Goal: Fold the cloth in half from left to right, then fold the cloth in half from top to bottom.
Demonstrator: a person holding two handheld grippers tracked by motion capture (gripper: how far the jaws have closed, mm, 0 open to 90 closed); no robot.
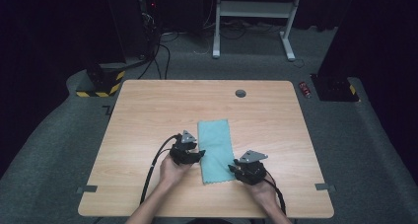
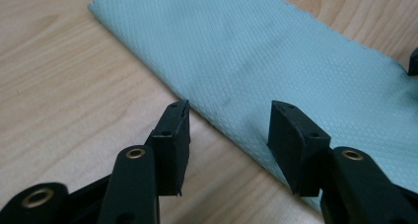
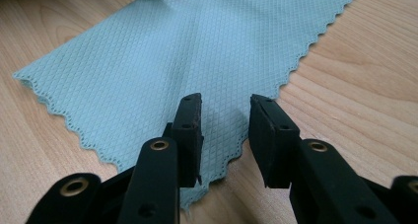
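A folded light-blue cloth (image 1: 215, 150) lies flat at the middle of the wooden surface (image 1: 148, 110), its long side running away from the person; the left tongs (image 1: 196, 154) sit at its left folded edge, jaws spread, straddling that edge and pinching nothing; the right tongs (image 1: 232, 168) wait at the near right corner over the scalloped hem, jaws also parted with no cloth pressed between them.

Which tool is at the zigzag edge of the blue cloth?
The right tool, at the cloth's near corner by its zigzag edge. The left tool is at the smooth folded long edge.
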